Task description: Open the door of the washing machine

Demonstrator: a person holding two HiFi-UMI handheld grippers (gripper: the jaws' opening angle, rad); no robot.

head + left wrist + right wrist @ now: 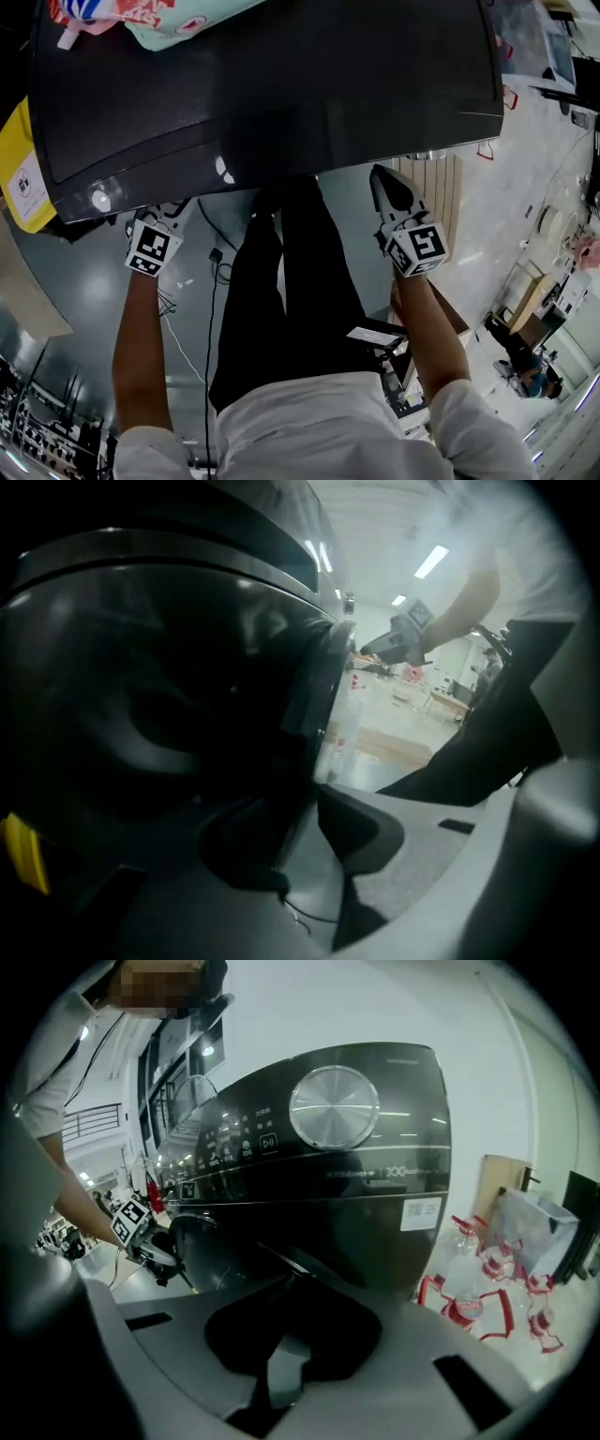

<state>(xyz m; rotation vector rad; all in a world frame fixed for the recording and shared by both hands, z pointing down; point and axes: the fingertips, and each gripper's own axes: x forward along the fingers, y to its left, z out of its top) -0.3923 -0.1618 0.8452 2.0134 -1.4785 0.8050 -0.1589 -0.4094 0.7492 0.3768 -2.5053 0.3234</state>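
Washing machine dead ahead, round dark-glass door shut, drum contents unseen. Left hand-held gripper right at door rim, jaws apart, gripping nothing. Right hand-held gripper near machine's other front corner, jaws together, empty. Red-strapped bottles beside machine.

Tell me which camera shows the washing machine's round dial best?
The right gripper view: the silver dial faces it, whole and lit, on the front of the washing machine. The head view sees only the machine's dark top, the left gripper view only its dark door.
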